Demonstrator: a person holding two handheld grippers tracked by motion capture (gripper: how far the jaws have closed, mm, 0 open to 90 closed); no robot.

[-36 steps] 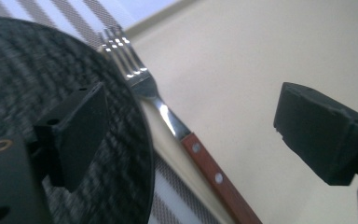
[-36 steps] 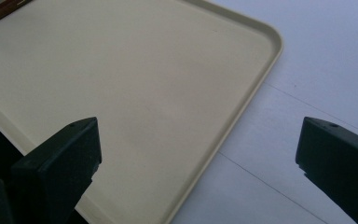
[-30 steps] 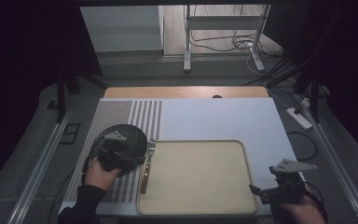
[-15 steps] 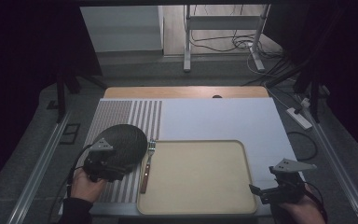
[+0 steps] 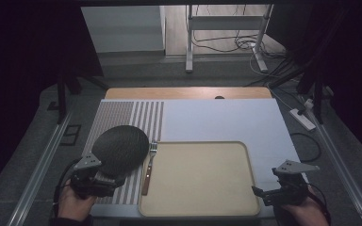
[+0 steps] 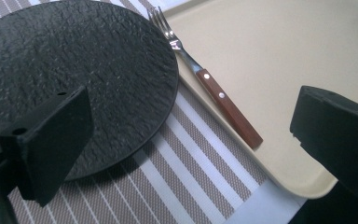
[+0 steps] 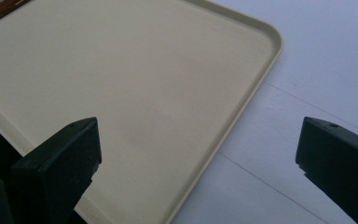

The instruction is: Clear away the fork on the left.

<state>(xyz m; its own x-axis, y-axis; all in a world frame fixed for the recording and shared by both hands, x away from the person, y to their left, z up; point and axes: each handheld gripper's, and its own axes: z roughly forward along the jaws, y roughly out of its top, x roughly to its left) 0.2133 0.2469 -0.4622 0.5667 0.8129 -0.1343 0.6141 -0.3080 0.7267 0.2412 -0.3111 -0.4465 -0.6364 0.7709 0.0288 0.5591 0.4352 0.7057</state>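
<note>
**Plate and fork on the mat, tray bare**

Here, the left gripper (image 5: 104, 178) sits at the near left corner of the table (image 5: 217, 117), just at the near edge of the plate (image 5: 120, 149). Its jaws stand wide apart and have just been opening; nothing is between them, and in the left gripper view they frame the plate's near rim and the mat without pressing on either. The plate (image 6: 74, 79) is black, round and rough-surfaced, lies flat on the striped mat (image 5: 122, 117) and has nothing on it.

The fork (image 5: 149, 167) lies just right of the plate, tines pointing away from the person, its wooden handle (image 6: 228, 109) running along the tray's left rim. Whether the handle touches the rim I cannot tell; the tines lie close beside the plate's edge.

The tray (image 5: 245, 188) is beige with rounded corners and a low raised rim, set on the white table right of the mat. Its floor (image 7: 121, 84) is bare.

The right gripper (image 5: 269, 195) hangs at the tray's near right corner, jaws wide open and holding nothing; in the right gripper view they straddle that corner of the tray from above.
</note>
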